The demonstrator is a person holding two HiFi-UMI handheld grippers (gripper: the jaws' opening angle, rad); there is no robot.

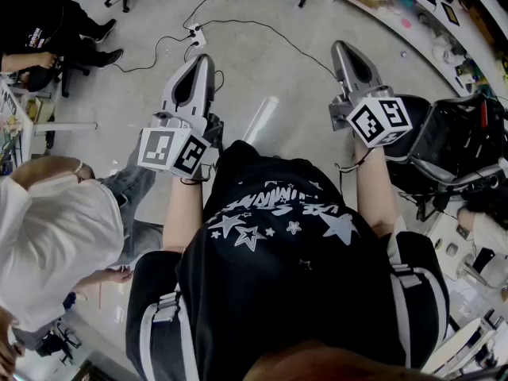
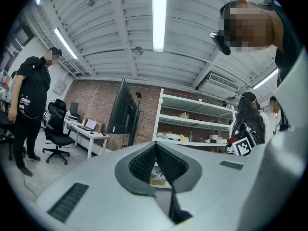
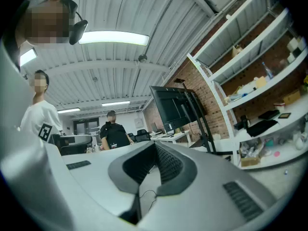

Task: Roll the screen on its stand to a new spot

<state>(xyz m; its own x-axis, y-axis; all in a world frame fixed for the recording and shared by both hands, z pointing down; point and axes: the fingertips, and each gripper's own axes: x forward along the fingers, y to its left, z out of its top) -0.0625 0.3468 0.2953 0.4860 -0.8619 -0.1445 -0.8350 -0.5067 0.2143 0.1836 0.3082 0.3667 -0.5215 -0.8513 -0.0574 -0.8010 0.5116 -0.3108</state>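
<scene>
One large black flat screen (image 3: 172, 107) on black metal stand (image 3: 206, 131): we judge it top-heavy, fragile; grip the uprights. Our left gripper (image 2: 155, 147) and right gripper (image 3: 154, 146): jaws together, empty.

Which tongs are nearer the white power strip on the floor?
Left. The left tongs point almost straight at the power strip; the right tongs hang well off to its right.
</scene>
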